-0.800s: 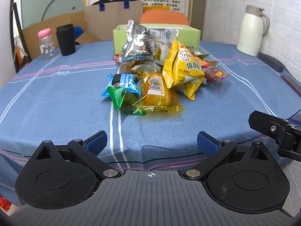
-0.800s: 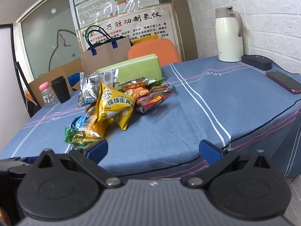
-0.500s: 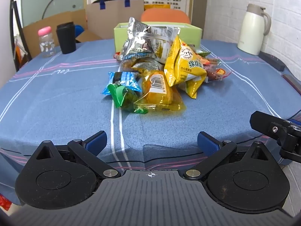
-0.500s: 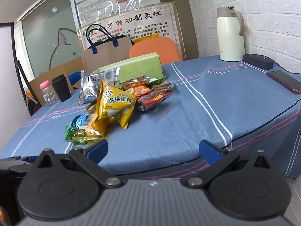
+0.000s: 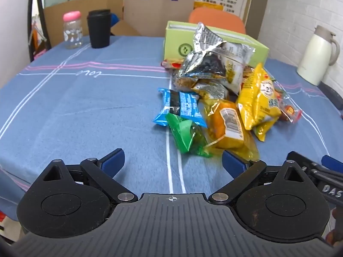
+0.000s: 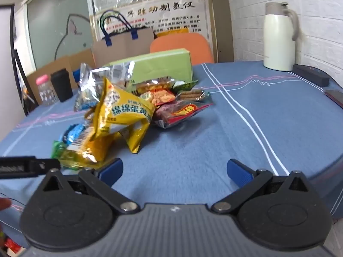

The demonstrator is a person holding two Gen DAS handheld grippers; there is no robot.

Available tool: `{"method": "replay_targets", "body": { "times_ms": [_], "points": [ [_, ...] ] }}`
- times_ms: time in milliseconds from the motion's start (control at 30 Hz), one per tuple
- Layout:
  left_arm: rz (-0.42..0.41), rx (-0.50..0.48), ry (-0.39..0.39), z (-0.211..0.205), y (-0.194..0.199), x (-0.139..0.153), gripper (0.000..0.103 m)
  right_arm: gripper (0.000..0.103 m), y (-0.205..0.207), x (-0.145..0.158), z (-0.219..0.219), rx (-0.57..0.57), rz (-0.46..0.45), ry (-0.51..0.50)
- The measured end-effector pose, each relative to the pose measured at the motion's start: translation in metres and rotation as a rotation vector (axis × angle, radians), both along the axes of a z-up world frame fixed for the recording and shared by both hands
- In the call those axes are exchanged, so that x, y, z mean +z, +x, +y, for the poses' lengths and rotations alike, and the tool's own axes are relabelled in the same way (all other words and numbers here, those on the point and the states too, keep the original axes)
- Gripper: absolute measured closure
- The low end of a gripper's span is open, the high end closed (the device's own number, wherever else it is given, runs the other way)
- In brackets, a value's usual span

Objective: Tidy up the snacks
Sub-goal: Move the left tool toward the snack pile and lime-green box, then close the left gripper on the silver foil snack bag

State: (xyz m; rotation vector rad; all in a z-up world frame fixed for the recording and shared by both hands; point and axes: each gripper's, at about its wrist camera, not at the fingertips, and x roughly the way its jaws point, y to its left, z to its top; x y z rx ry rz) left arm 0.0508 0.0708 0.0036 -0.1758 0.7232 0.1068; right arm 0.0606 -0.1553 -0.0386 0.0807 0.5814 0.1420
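Note:
A heap of snack packets lies on the blue tablecloth [image 5: 75,111]: a green packet [image 5: 185,136], a blue packet [image 5: 182,107], an orange-yellow packet [image 5: 229,126], a yellow bag [image 5: 260,98] and a silver bag [image 5: 205,53]. A green box [image 5: 214,40] stands behind the heap. My left gripper [image 5: 173,162] is open and empty, just short of the green packet. My right gripper [image 6: 174,170] is open and empty, to the right of the yellow bag [image 6: 126,111]. The green box also shows in the right wrist view [image 6: 163,64].
A black cup [image 5: 99,29] and a pink-capped bottle [image 5: 72,30] stand at the back left. A white jug [image 5: 317,55] stands at the back right by the brick wall. A paper bag [image 5: 158,6] and an orange chair [image 5: 216,19] are behind the table.
Both grippers have moved forward over the table toward the snack heap. The left view has swung left, so the heap now sits right of centre. Both stay open.

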Motion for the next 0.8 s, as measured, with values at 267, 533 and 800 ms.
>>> {"method": "replay_targets", "body": {
  "times_ms": [267,533,800],
  "points": [
    [0.005,-0.058,-0.065,0.006,0.032,0.014,0.018,0.0,0.026,-0.008,0.003,0.039,0.035,0.02],
    [-0.041,-0.118,-0.128,0.023,0.072,0.042,0.017,0.0,0.035,0.031,-0.02,0.228,-0.006,0.178],
    [-0.107,-0.154,-0.121,0.034,0.127,0.057,0.017,0.0,0.108,0.066,0.031,0.462,-0.104,0.082]
  ]
}}
